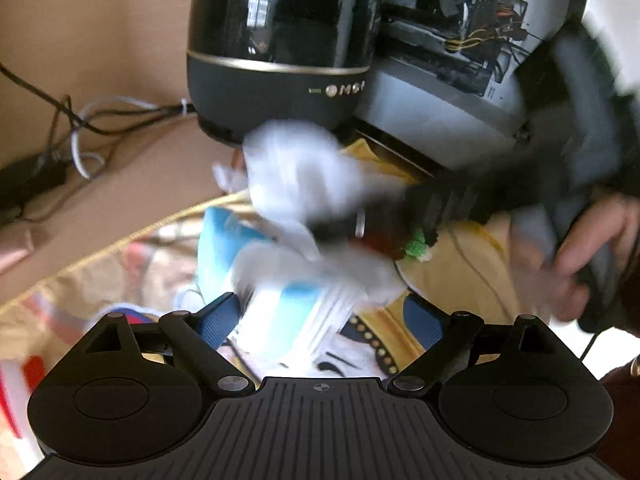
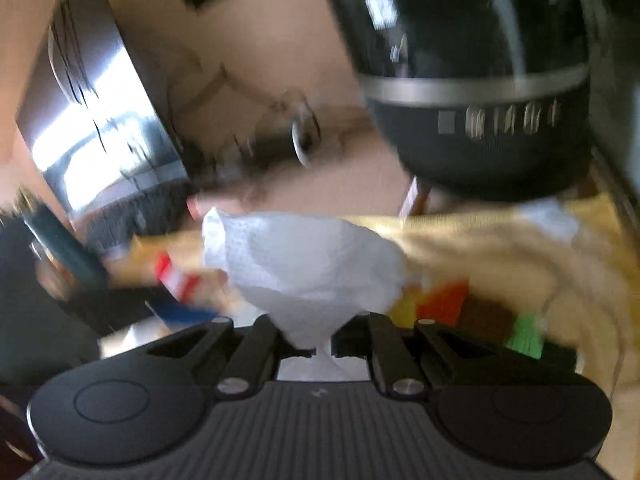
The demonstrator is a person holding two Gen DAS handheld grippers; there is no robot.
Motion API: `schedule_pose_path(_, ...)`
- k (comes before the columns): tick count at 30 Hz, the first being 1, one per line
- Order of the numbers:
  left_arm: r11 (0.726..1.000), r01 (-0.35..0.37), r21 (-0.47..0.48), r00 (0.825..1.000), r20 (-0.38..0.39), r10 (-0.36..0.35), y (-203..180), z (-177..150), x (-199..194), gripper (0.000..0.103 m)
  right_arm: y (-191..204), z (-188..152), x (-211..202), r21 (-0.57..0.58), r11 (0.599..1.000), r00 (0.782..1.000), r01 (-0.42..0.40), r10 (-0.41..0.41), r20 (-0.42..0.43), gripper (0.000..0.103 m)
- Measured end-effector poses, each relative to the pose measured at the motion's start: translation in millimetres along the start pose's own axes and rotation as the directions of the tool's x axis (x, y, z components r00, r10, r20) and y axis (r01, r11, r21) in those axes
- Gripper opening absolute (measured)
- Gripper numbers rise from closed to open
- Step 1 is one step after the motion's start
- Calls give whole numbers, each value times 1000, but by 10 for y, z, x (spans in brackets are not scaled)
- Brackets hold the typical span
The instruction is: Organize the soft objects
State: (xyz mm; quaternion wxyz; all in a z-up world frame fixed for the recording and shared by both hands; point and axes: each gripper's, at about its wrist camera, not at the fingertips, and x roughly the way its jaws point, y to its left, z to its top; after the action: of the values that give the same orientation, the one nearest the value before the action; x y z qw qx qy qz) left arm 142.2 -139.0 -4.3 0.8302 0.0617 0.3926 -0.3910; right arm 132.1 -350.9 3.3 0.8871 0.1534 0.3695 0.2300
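Note:
In the left wrist view my left gripper (image 1: 320, 320) is open, its blue pads (image 1: 218, 320) wide apart over a blue-and-white striped cloth (image 1: 296, 316) that lies on a yellow printed cloth (image 1: 440, 276). My right gripper (image 1: 324, 228) reaches in from the right, blurred, carrying a white crumpled soft piece (image 1: 288, 172). In the right wrist view my right gripper (image 2: 320, 346) is shut on that white crumpled piece (image 2: 304, 264), which bulges out ahead of the pinched fingers. The yellow cloth (image 2: 500, 248) spreads out behind it.
A glossy black rounded appliance (image 1: 280, 60) (image 2: 480, 100) stands close behind the cloths. An open computer case (image 1: 460, 40) is to its right and cables (image 1: 80, 128) trail on the tan surface to its left. A small green item (image 1: 416, 246) lies on the yellow cloth. A hand (image 1: 560, 256) grips the right tool.

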Motion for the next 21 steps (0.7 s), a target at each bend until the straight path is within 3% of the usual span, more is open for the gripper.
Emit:
schedule_pose_path(4, 999, 39, -38, 999, -17, -39, 34, 2, 113, 93, 72, 192, 11, 15, 996, 996, -89, 89, 27, 7)
schedule_pose_path(9, 998, 26, -65, 999, -37, -28, 97, -12, 158, 93, 99, 41, 381, -55, 998, 995, 42, -47, -91, 7)
schedule_pose_path(16, 998, -31, -62, 998, -55, 28, 121, -59, 89, 93, -6, -201, 284, -32, 999, 986, 19, -24, -164, 7)
schedule_pose_path(21, 998, -58, -33, 996, -64, 56, 52, -74, 41, 93, 63, -308, 160, -78, 997, 975, 8, -25, -222, 8)
